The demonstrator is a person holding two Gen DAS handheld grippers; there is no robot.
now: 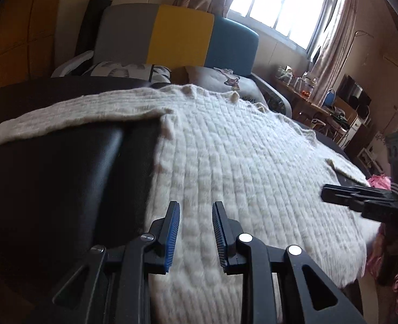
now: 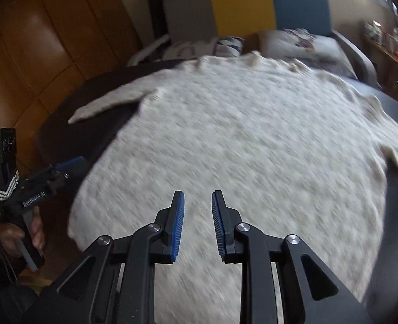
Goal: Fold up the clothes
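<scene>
Sweater was lying spread out flat, no fold showing in it

The cream knit sweater lay open on the dark worktop, both sleeves out to the sides, so all the folding looked left to do. The left gripper and right gripper hovered over its near hem, fingers apart on both and holding nothing. Cushions sat beyond.

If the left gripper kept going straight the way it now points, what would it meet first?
Most likely the cream sweater. The left gripper is open and angled down over the sweater's lower part, with nothing between its fingers. Depth is hard to judge in the fisheye, but knit fills the line ahead.
</scene>
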